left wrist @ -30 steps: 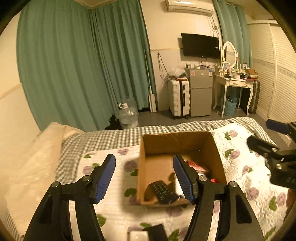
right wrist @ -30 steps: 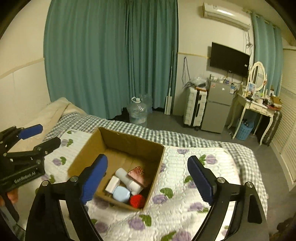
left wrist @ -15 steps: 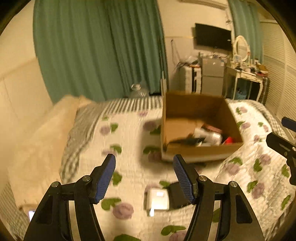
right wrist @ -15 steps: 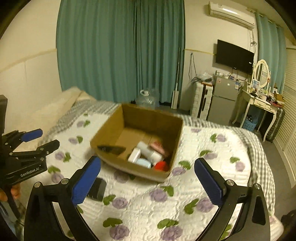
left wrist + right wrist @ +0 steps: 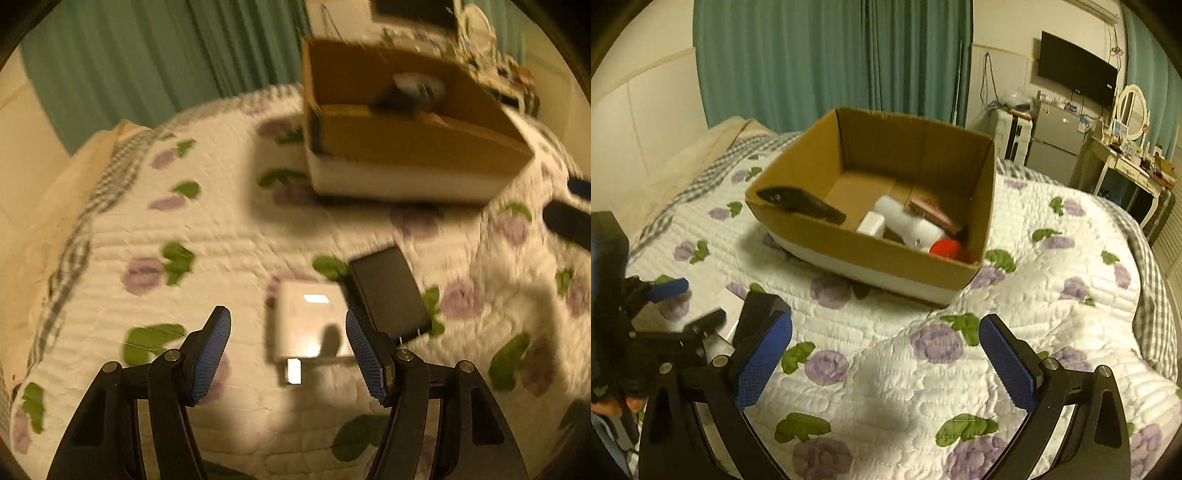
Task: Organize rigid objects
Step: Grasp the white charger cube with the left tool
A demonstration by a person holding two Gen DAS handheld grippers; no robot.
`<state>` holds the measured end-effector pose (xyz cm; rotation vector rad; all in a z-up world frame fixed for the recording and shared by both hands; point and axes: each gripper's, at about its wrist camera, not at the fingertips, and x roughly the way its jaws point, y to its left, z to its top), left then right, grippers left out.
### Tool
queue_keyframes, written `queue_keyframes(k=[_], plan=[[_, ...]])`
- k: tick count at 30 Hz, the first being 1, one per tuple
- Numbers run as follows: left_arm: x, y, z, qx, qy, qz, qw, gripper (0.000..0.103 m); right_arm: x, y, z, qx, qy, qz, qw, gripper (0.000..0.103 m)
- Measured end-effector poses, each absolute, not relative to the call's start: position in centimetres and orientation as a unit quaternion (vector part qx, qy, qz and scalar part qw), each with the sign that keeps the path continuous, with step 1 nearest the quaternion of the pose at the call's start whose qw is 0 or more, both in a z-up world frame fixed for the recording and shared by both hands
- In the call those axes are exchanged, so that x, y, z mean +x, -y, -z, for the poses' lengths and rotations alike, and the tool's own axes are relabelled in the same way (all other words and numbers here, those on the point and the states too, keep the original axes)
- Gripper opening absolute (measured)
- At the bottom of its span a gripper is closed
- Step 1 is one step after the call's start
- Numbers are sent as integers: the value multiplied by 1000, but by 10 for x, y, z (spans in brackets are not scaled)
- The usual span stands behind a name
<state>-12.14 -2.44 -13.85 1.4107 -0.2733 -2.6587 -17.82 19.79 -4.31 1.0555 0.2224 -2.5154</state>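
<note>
Bedspread carrying a white charger block, probably light, stiff, glossy-slick; left gripper spread above it, right gripper spread, empty; best pinched across flat sides.

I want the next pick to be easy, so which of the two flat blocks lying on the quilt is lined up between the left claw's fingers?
The white glossy rectangular block, centred ahead of the open left claw; the black flat rectangular block lies off to its right.
</note>
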Motion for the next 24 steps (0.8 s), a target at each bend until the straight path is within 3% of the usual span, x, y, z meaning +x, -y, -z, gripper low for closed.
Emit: queue_keyframes(k=[8,12,14,15,24], plan=[[-132,23,156,491,64,868,38,68,-182,-197,55,390,-81,895,200,102],[-143,18,174,512,99,850,70,67,-182,-194,61,397,-85,892,199,102],[-140,14,171,505,101,855,68,64,-181,-192,61,396,-89,892,199,102],[-138,15,168,499,92,860,61,51,-180,-191,61,395,-91,892,198,102],[-121,44,124,442,11,895,57,51,-171,-163,61,394,-113,885,220,102]])
